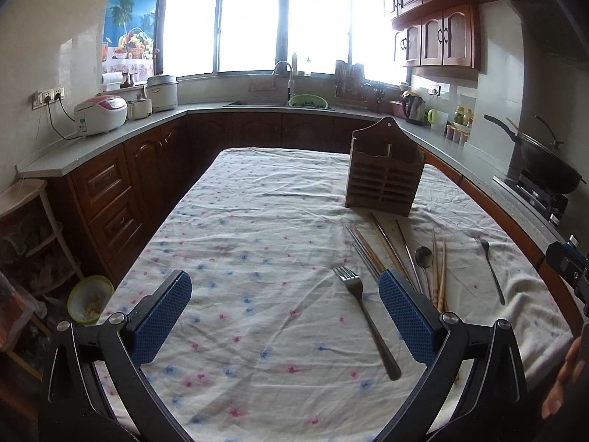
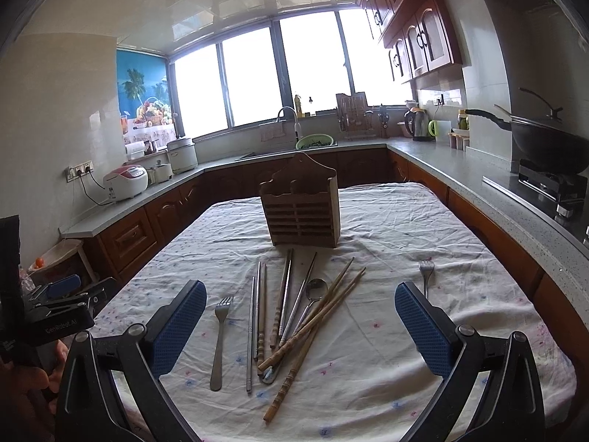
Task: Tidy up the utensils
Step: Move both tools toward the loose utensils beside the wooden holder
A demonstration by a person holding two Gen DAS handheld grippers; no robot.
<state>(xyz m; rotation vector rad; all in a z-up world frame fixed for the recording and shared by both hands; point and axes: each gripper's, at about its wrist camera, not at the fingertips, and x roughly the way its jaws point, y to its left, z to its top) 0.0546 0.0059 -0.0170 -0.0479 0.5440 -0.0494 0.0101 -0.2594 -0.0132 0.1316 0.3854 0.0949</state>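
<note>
Hiding chopstick [image 1: 395, 254] ends, left tool [image 1: 285, 316] w/ pads apart; right tool [image 2: 300, 326] spread too, both empty.

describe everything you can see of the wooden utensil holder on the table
The brown wooden utensil holder stands upright on the flower-print white tablecloth, toward the table's far end. Its front is slatted with horizontal gaps, its top edge scalloped, and a taller peaked back panel has a small hanging hole. Nothing shows above its rim. The chopsticks lie in front of it, apart from it.
</note>
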